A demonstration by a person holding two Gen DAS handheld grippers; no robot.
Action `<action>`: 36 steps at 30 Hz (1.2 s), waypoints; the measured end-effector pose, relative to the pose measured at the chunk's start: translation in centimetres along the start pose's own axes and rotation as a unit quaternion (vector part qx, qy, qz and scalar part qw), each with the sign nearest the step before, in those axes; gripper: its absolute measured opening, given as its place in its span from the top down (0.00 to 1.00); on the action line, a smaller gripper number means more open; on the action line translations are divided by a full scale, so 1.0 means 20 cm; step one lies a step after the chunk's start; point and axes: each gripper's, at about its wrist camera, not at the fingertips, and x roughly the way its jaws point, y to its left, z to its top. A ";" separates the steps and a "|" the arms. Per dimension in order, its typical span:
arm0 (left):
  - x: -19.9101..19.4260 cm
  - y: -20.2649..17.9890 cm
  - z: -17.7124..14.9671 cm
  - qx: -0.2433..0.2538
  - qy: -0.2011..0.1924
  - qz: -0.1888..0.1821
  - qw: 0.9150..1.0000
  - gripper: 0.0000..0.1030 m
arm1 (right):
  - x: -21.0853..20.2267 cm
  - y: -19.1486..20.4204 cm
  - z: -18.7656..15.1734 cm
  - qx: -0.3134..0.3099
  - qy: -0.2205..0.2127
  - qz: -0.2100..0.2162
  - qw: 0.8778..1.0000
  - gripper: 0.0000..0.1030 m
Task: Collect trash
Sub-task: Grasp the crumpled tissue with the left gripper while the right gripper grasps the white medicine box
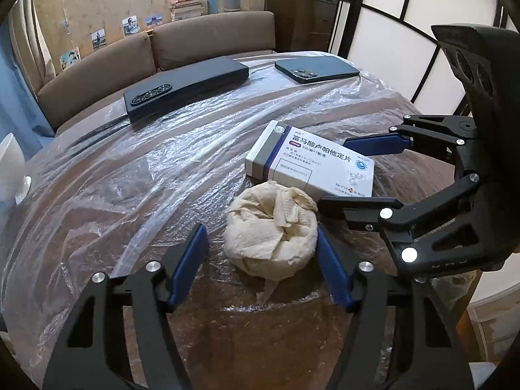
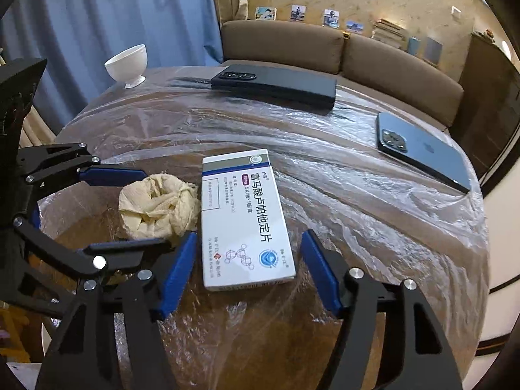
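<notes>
Crumpled tissue wad [image 1: 271, 227]: soft, light, crushable; near the table's [image 1: 97, 195] front edge; take across its middle. Left gripper [image 1: 261, 256] straddles it, jaws apart, one pad perhaps touching.

Medicine carton [image 2: 243, 221]: light, stiff, slick; touching the wad; grip across long sides. Right gripper [image 2: 248, 266] brackets it, unclamped.

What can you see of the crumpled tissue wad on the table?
The tissue wad is a cream, crinkled ball of soft paper, loosely folded inward at its top, with a small tail hanging toward the camera. It sits on the plastic-covered table, right against the near corner of the medicine box. It lies between the blue pads of the left gripper: the right-hand pad looks to be touching it, the left-hand pad stands clear. It does not look lifted.
</notes>
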 end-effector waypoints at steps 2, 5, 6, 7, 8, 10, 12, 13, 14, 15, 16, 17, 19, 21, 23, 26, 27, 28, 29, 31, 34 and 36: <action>-0.01 0.00 0.00 0.003 -0.001 0.004 1.000 0.42 | 0.00 0.00 0.01 -0.004 -0.002 0.003 1.000 0.50; -0.01 0.01 0.01 -0.003 -0.001 0.010 1.000 0.50 | 0.00 0.00 0.01 -0.001 -0.005 0.009 1.000 0.50; -0.01 0.01 0.01 -0.005 -0.003 0.012 1.000 0.50 | 0.00 -0.01 0.01 0.002 -0.007 0.012 1.000 0.50; -0.01 0.01 0.01 -0.007 -0.005 0.017 1.000 0.50 | -0.01 -0.01 0.00 0.006 -0.008 0.012 1.000 0.50; -0.02 0.01 0.01 -0.008 -0.007 0.022 1.000 0.50 | -0.02 -0.02 0.00 0.011 -0.011 0.014 1.000 0.50; -0.04 0.02 0.00 -0.013 -0.011 0.025 1.000 0.50 | -0.04 -0.03 -0.02 0.021 -0.016 0.019 0.999 0.50; -0.05 0.02 -0.01 -0.019 -0.013 0.024 0.999 0.50 | -0.07 -0.03 -0.02 0.029 -0.020 0.024 0.999 0.51; -0.07 0.03 -0.02 -0.022 -0.014 0.025 0.999 0.50 | -0.08 -0.03 -0.02 0.033 -0.022 0.026 0.999 0.51; -0.08 0.04 -0.03 -0.024 -0.014 0.025 0.999 0.50 | -0.09 -0.03 -0.03 0.036 -0.022 0.028 0.999 0.51; -0.08 0.04 -0.03 -0.027 -0.014 0.024 0.999 0.50 | -0.09 -0.03 -0.03 0.039 -0.022 0.028 0.999 0.51; -0.10 0.05 -0.05 -0.030 -0.015 0.024 0.999 0.50 | -0.10 -0.03 -0.04 0.043 -0.022 0.029 0.998 0.51; -0.10 0.05 -0.05 -0.032 -0.016 0.023 0.999 0.50 | -0.10 -0.02 -0.05 0.046 -0.022 0.030 0.998 0.51; -0.12 0.06 -0.06 -0.036 -0.017 0.021 0.999 0.50 | -0.12 -0.01 -0.06 0.057 -0.021 0.035 0.998 0.51; -0.15 0.06 -0.08 -0.039 -0.019 0.020 0.999 0.50 | -0.13 0.00 -0.08 0.066 -0.023 0.041 0.997 0.51; -0.17 0.07 -0.09 -0.042 -0.020 0.018 0.999 0.50 | -0.15 0.02 -0.09 0.073 -0.025 0.045 0.996 0.51; -0.20 0.08 -0.12 -0.047 -0.023 0.015 0.999 0.50 | -0.18 0.06 -0.09 0.080 -0.031 0.051 0.995 0.51; -0.22 0.09 -0.13 -0.049 -0.024 0.013 0.998 0.50 | -0.19 0.08 -0.10 0.082 -0.032 0.051 0.995 0.51; -0.23 0.09 -0.13 -0.050 -0.025 0.013 0.998 0.50 | -0.21 0.09 -0.10 0.083 -0.034 0.052 0.995 0.51; -0.24 0.09 -0.14 -0.052 -0.026 0.011 0.998 0.50 | -0.22 0.11 -0.10 0.084 -0.036 0.053 0.994 0.51; -0.27 0.10 -0.16 -0.054 -0.028 0.008 0.998 0.50 | -0.25 0.14 -0.11 0.086 -0.039 0.054 0.994 0.51; -0.32 0.10 -0.21 -0.057 -0.029 0.003 0.998 0.50 | -0.28 0.19 -0.13 0.090 -0.041 0.054 0.994 0.51; -0.34 0.11 -0.23 -0.058 -0.030 0.002 0.998 0.50 | -0.30 0.23 -0.15 0.092 -0.041 0.054 0.993 0.51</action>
